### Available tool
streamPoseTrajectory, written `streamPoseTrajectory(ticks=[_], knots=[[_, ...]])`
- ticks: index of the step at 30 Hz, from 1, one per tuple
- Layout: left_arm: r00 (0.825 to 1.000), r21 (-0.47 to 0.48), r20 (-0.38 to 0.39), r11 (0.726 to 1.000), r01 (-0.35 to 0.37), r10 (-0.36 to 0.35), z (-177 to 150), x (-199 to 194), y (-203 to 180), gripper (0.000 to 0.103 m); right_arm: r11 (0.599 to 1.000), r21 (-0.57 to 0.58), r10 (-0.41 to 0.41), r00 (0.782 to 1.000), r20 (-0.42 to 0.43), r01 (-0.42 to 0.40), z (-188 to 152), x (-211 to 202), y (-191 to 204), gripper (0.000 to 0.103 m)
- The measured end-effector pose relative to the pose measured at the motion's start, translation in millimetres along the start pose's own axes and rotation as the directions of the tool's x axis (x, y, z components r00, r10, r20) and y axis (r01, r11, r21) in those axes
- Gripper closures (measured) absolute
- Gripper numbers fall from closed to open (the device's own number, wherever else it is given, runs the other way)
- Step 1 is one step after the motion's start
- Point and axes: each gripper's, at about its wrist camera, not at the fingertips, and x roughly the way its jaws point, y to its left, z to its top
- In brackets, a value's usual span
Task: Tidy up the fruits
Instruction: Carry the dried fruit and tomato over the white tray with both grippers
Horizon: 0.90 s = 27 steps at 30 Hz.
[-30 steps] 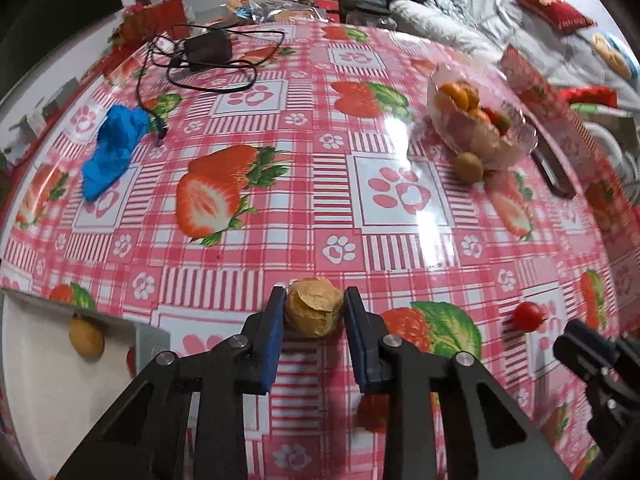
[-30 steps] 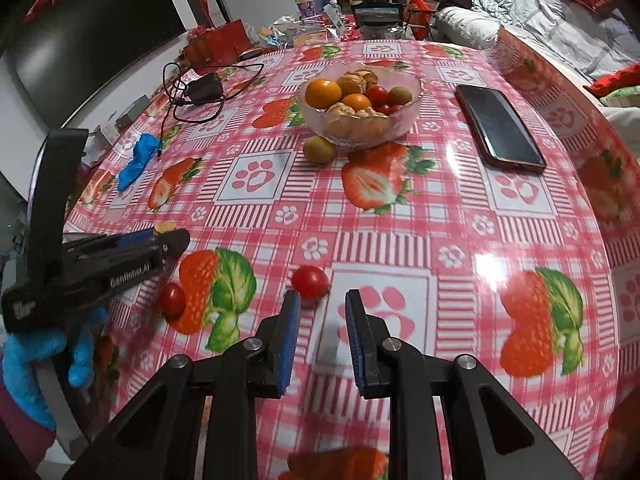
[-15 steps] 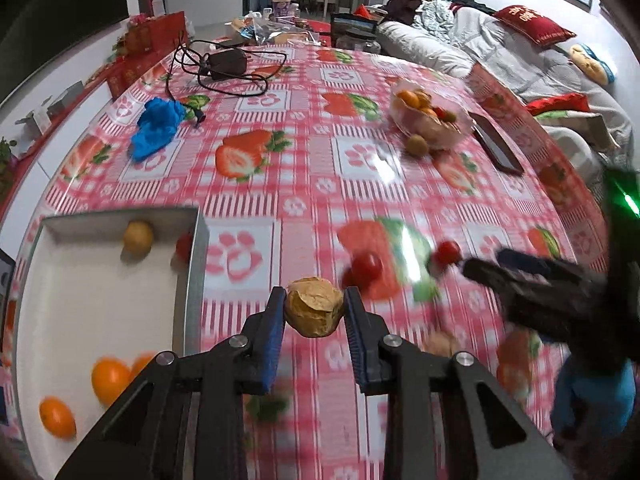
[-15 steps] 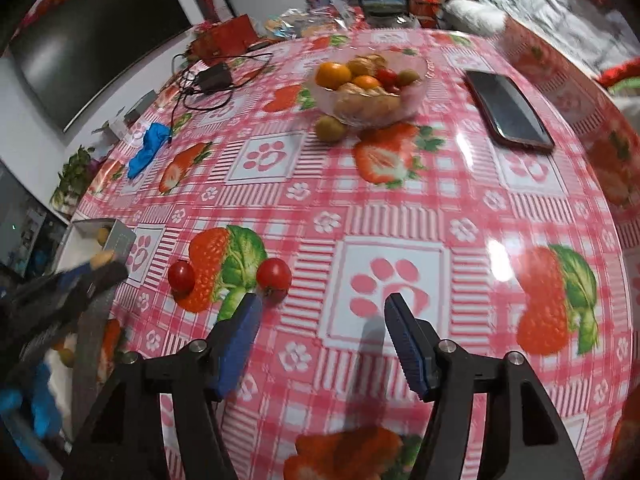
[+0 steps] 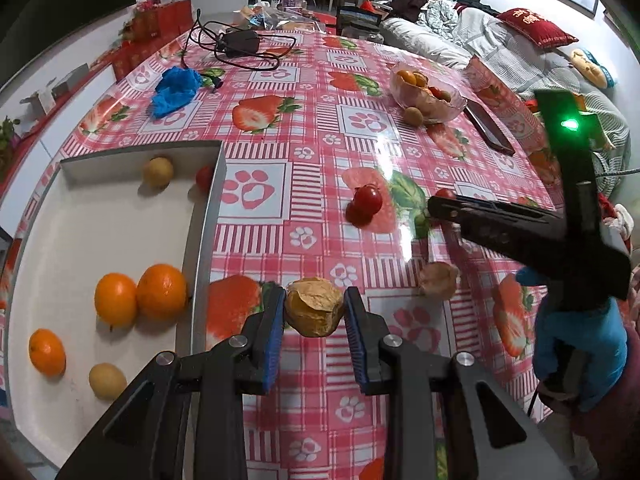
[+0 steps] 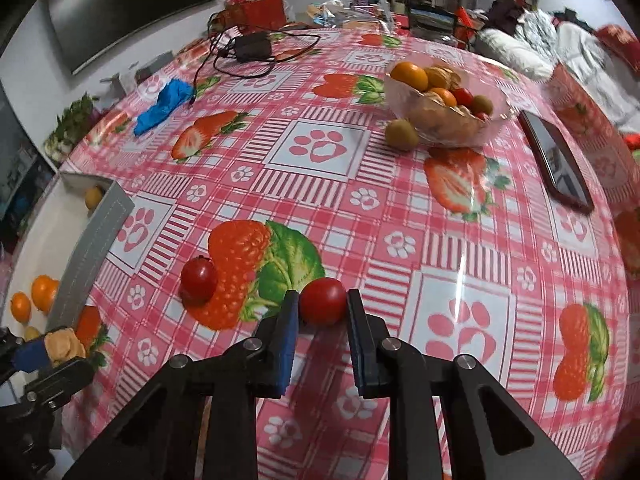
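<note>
My left gripper (image 5: 314, 314) is shut on a papery husked fruit (image 5: 314, 312) and holds it above the table, just right of the white tray (image 5: 204, 216). The tray holds several oranges (image 5: 160, 291) and small yellow fruits (image 5: 158, 171). My right gripper (image 6: 322, 304) has closed around a cherry tomato (image 6: 322, 300) that rests on the table. A second cherry tomato (image 6: 199, 278) lies to its left. Another husked fruit (image 5: 438, 280) lies on the cloth under the right gripper (image 5: 436, 206).
A glass bowl (image 6: 490, 126) of mixed fruit stands at the far right, with a green-yellow fruit (image 6: 401, 134) beside it. A phone (image 6: 556, 162) lies right of the bowl. A blue cloth (image 6: 162, 106) and a charger with cable (image 6: 252, 46) lie far left.
My left gripper carried the husked fruit back toward the tray's right side. My right gripper moved onto the nearer cherry tomato and closed from wide open around it.
</note>
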Motion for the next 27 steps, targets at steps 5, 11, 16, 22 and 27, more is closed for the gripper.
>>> streamPoseTrajectory(ticks=[5,11,16,22,27], knots=[[1.000,-0.014,0.017,1.000,-0.002,0.002,-8.6,-13.2,7.3,0.071,0.997,0.065,0.048,0.999,0.021,-0.049,-11.8,-27.6,-15.1,0.079],[0.999,-0.040,0.043,0.999,-0.013,0.015,-22.4,-33.3,17.6,0.071,0.993,0.098,0.064,0.997,0.035,-0.067,-26.1,-52.9,-18.9,0.079],[0.997,-0.056,0.066,0.998,-0.031,0.034,-33.8,-49.3,29.2,0.071,0.994,0.090,0.066,0.997,0.044,-0.070,-37.8,-66.1,-9.6,0.079],[0.994,-0.099,0.088,0.994,-0.052,0.061,-47.4,-63.1,46.3,0.071,0.994,0.074,0.075,0.996,0.052,-0.079,-47.3,-77.8,7.6,0.079],[0.993,-0.128,0.098,0.990,-0.059,0.072,-59.2,-71.6,60.5,0.071,0.996,0.040,0.082,0.995,0.057,-0.084,-49.8,-85.9,28.7,0.079]])
